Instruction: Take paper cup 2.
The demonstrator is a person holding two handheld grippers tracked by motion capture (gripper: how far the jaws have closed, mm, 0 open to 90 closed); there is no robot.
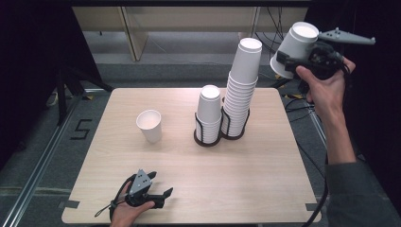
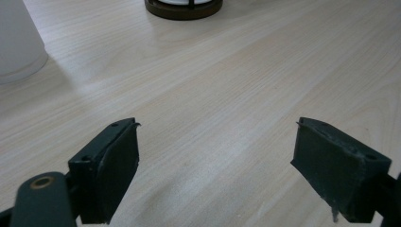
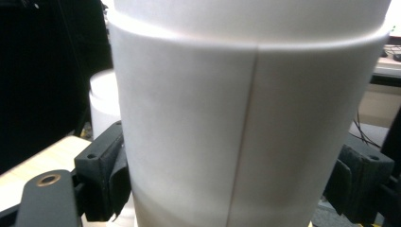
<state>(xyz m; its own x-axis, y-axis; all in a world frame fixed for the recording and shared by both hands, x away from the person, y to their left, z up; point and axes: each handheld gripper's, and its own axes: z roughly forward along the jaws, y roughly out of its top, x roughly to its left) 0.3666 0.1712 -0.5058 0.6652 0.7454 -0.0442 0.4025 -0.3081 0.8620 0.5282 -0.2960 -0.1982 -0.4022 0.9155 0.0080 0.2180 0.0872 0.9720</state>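
My right gripper (image 1: 292, 56) is shut on a white paper cup (image 1: 296, 41), held upside down and tilted, high up past the table's far right corner. In the right gripper view this cup (image 3: 246, 118) sits between both black pads (image 3: 111, 175). On the table stand a tall stack of inverted cups (image 1: 242, 85) and a shorter stack (image 1: 209, 111), each in a black wire holder (image 1: 208, 140). A single cup (image 1: 149, 125) stands upright to their left. My left gripper (image 1: 161, 185) rests low at the table's near left, open (image 2: 215, 161) with nothing between its jaws.
The light wooden table (image 1: 189, 189) has bare room across its front and right. The single cup's side (image 2: 16, 42) and a holder's base (image 2: 183, 8) lie ahead of the left gripper. Cables and a shelf sit on the floor beyond the far edge.
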